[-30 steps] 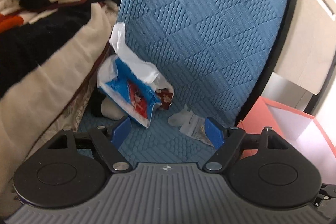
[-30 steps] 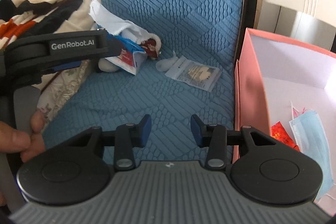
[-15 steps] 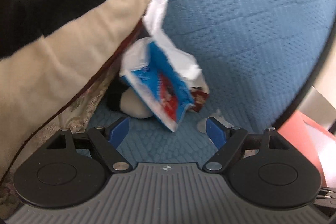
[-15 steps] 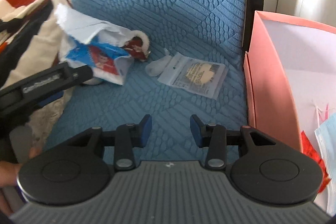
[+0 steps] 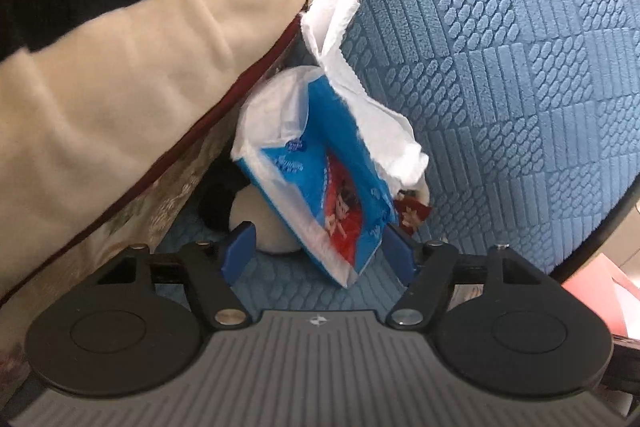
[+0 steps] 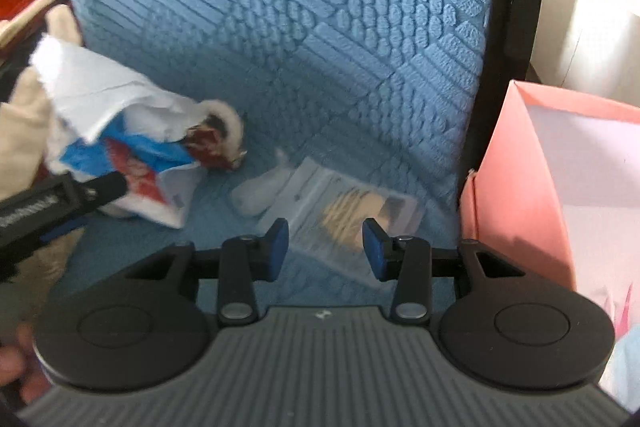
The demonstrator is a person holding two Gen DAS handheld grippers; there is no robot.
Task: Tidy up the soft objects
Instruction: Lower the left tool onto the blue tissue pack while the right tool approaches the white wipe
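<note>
Left gripper (image 5: 318,251) spread wide, blue pads either side of the lower corner of a blue-and-white tissue pack (image 5: 320,187), nothing clamped. Crinkly glossy plastic wrap on the pack, red cartoon print on its face, a torn white tissue (image 5: 340,39) rising from its open top toward 12 o'clock. Pack leaning tilted against the seat back of a blue upholstered chair (image 5: 500,67), thick quilted fabric embossed in ribbed and pebbled squares. At 9 to 11 o'clock, a plush fleece blanket (image 5: 120,67), cream and black with a dark red piped edge, bulging over the seat. Behind the pack, a rounded black-and-white plush toy (image 5: 256,223), mostly hidden.

Right gripper (image 6: 323,247) parted too, holding nothing, poised over a flat clear plastic packet (image 6: 344,207) with printed label and beige contents, lying on the seat, blurred. Just at its 10 o'clock, a small white soft lump (image 6: 256,195). Near the pack in the right wrist view, a small fur-trimmed red-brown item (image 6: 218,139). At 3 o'clock, beside the chair's black frame, a stiff pink cardboard box (image 6: 516,187) with pale inner walls.
</note>
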